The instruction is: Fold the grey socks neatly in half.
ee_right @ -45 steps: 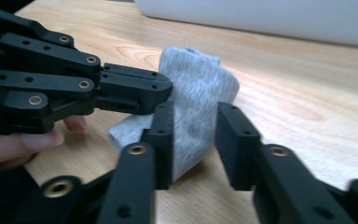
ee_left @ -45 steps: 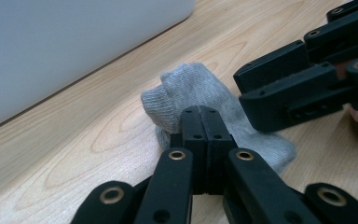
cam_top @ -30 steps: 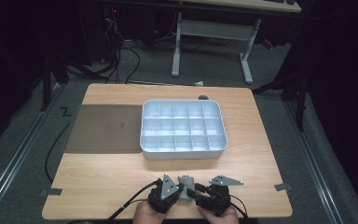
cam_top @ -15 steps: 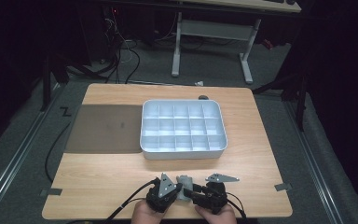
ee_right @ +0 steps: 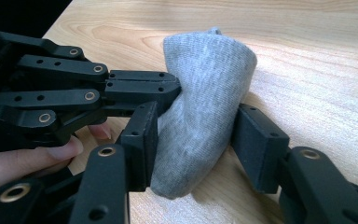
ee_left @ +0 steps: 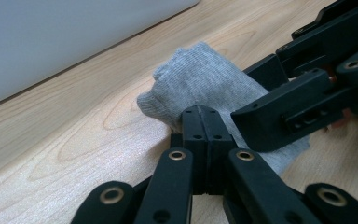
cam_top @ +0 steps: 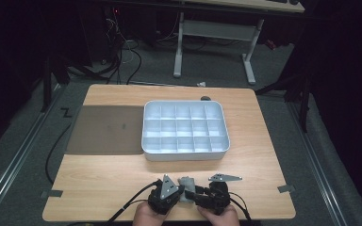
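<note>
Small grey knitted sock, bunched, lies on light wooden table near front edge, between both grippers. Left gripper: jaws pressed together, pinching sock edge. Right gripper: jaws apart, sock body between them, touching one jaw, gap at other. White plastic compartment tray sits at table centre, well apart from sock. Dark rectangular mat lies just left of tray.

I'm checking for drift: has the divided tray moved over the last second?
No. The divided tray sits in the same place against the dark mat and the table's far edge in the high view.
</note>
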`<state>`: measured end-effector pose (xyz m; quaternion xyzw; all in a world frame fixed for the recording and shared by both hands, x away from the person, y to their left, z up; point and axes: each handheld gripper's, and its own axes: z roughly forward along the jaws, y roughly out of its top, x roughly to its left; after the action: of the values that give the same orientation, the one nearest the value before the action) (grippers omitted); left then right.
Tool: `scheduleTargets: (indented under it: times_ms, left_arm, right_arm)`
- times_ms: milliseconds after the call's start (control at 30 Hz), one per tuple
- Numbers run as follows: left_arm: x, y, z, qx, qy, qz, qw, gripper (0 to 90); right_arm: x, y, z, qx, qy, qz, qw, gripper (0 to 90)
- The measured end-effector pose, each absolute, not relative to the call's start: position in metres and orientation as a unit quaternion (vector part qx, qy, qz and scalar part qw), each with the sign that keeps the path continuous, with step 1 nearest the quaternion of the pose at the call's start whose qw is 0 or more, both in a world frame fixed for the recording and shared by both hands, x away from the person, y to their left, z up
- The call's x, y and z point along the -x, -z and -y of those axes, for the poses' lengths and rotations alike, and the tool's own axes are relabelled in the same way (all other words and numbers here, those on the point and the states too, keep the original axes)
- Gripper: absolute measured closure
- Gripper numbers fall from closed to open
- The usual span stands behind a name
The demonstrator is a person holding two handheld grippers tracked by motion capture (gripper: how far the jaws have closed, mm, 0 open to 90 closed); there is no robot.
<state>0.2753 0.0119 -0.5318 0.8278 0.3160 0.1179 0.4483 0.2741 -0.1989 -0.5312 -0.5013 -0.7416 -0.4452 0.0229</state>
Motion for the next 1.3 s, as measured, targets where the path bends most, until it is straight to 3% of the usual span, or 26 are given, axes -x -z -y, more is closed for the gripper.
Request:
scheduleTargets:
  times_ms: [533,867,1067,1300]
  left_arm:
    - [-0.279,0.532,-0.015,-0.829,-0.104,-0.313,0.452,90.0]
    - [-0.275,0.516,-0.049,-0.827,-0.123,-0.292,0.464,77.4]
    - [-0.282,0.508,-0.097,-0.811,-0.162,-0.322,0.461,76.6]
    - [-0.288,0.525,-0.121,-0.8,-0.157,-0.355,0.458,71.2]
  right_arm:
    - [-0.286,0.528,0.198,0.485,0.424,0.764,0.028,74.4]
    - [-0.289,0.518,0.19,0.457,0.39,0.8,0.0,75.6]
    - [-0.292,0.512,0.189,0.449,0.363,0.817,-0.018,75.5]
    - [-0.294,0.506,0.19,0.439,0.334,0.833,-0.045,75.6]
